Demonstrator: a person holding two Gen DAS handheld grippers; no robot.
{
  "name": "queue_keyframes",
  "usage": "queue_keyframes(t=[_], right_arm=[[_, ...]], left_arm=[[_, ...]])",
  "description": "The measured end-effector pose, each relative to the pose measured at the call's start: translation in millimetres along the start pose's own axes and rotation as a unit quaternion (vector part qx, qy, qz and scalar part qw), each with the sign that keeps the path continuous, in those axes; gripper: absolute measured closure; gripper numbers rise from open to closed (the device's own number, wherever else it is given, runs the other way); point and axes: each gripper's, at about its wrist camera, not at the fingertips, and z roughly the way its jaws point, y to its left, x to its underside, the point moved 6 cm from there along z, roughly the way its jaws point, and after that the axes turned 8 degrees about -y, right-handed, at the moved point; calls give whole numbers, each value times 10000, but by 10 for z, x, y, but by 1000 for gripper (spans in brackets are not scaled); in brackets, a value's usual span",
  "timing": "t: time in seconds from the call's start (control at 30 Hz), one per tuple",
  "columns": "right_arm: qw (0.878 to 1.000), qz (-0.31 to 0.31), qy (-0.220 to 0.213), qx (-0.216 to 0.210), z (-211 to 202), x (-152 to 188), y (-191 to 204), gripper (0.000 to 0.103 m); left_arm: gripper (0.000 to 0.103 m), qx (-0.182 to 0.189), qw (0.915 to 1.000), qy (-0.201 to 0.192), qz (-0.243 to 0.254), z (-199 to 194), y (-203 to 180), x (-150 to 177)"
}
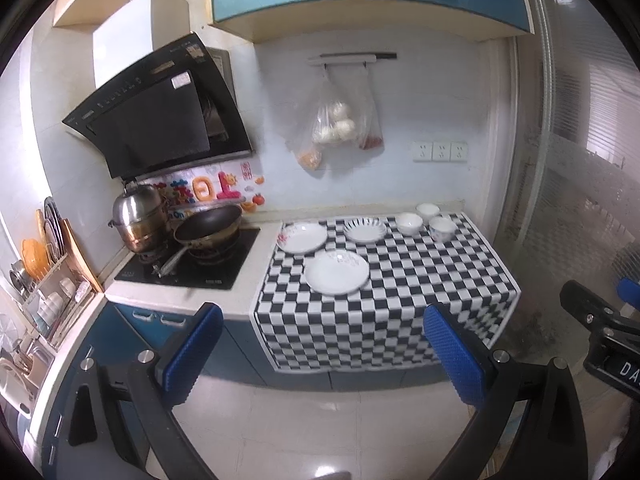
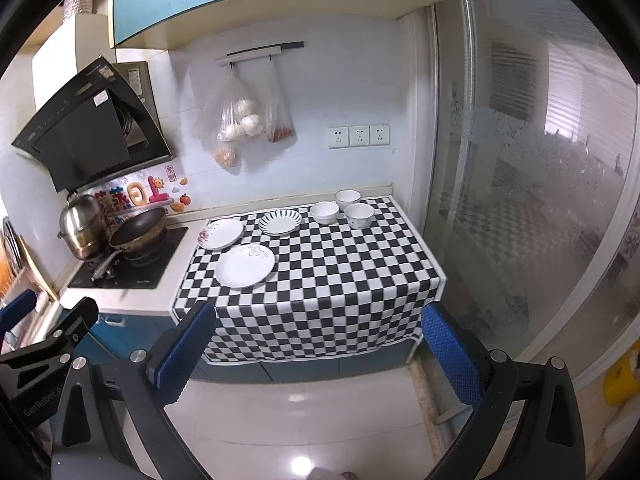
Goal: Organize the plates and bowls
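Note:
Three plates lie on the checkered cloth (image 1: pixel 420 280) (image 2: pixel 340 280): a white front plate (image 1: pixel 337 272) (image 2: pixel 245 266), a flowered plate (image 1: pixel 302 237) (image 2: pixel 221 233) behind it on the left, and a striped plate (image 1: pixel 365 230) (image 2: pixel 280 222). Three white bowls (image 1: pixel 409 223) (image 2: pixel 324 213) stand at the back right, apart from one another. My left gripper (image 1: pixel 324 356) is open and empty, well short of the counter over the floor. My right gripper (image 2: pixel 316 352) is open and empty, also back from the counter.
A stove (image 1: pixel 188 260) with a wok (image 1: pixel 208 226) and a steel pot (image 1: pixel 138 216) sits left of the cloth. A dish rack (image 1: pixel 48 292) stands at far left. Plastic bags (image 2: pixel 240 120) hang on the wall. A glass door (image 2: pixel 540 200) closes the right side.

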Motion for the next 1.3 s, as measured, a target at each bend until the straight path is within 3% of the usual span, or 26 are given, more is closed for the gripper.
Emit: queue_keyframes(t=[0.2, 0.47, 0.7, 0.87, 1.07, 1.2, 1.3], right_arm=[[9999, 50, -128, 17, 237, 58, 167, 0], [9995, 50, 310, -4, 861, 310, 467, 0], [9972, 11, 749, 17, 1670, 412, 617, 0], [9937, 7, 1114, -135, 2524, 439, 706, 0], [9841, 38, 1711, -484, 3828, 444, 790, 0], [9725, 15, 2201, -764, 4757, 446, 874, 0], [9599, -34, 2642, -933, 5450, 498, 947, 0]], left_arm=[[0, -190, 9997, 62, -149, 348, 348, 113], [0, -492, 9965, 639, -225, 1172, 832, 447], [0, -575, 9907, 1179, -364, 1887, 964, 692], [0, -697, 9836, 1606, -432, 2587, 955, 805], [0, -751, 9720, 2173, -489, 3548, 839, 815], [0, -685, 9631, 2556, -494, 4226, 724, 774], [0, -552, 9513, 2957, -670, 4705, 677, 823]])
